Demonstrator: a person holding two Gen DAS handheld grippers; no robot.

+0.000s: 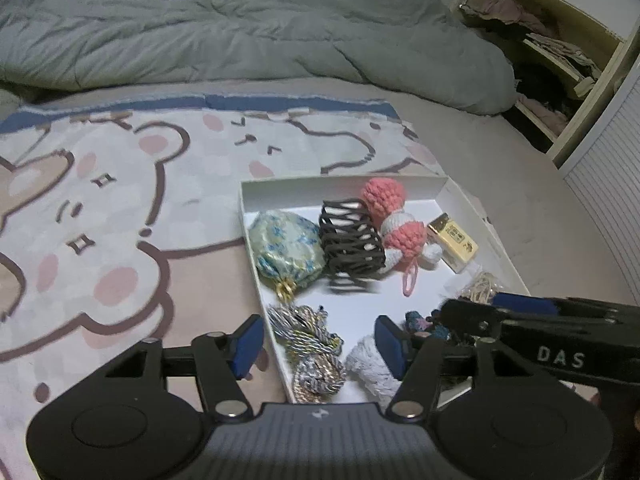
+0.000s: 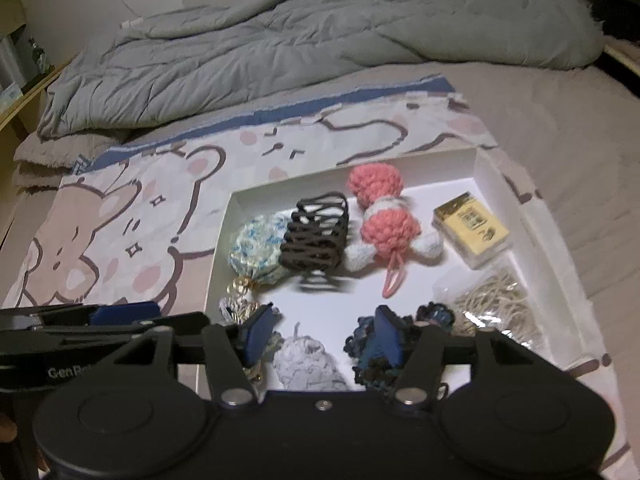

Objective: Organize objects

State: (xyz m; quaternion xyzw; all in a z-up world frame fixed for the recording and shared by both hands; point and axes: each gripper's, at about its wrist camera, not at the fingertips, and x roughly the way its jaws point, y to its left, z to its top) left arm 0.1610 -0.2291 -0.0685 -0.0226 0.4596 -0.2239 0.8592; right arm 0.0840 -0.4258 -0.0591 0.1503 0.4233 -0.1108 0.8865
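The bed (image 2: 540, 112) has a plain greyish-pink sheet. A rumpled grey-green duvet (image 2: 320, 28) is heaped across its far side. Nearer lies a cartoon bear blanket (image 1: 100, 208) with a blue far edge, and a shallow white box (image 2: 486, 168) seems to rest partly on this blanket, its right part over the sheet.

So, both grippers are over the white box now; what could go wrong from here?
The two grippers are close together: the right gripper could bump the left gripper. The dark hair claw rests against the patterned pouch and may tip. The white box lies on soft bedding, so a push might shift it.
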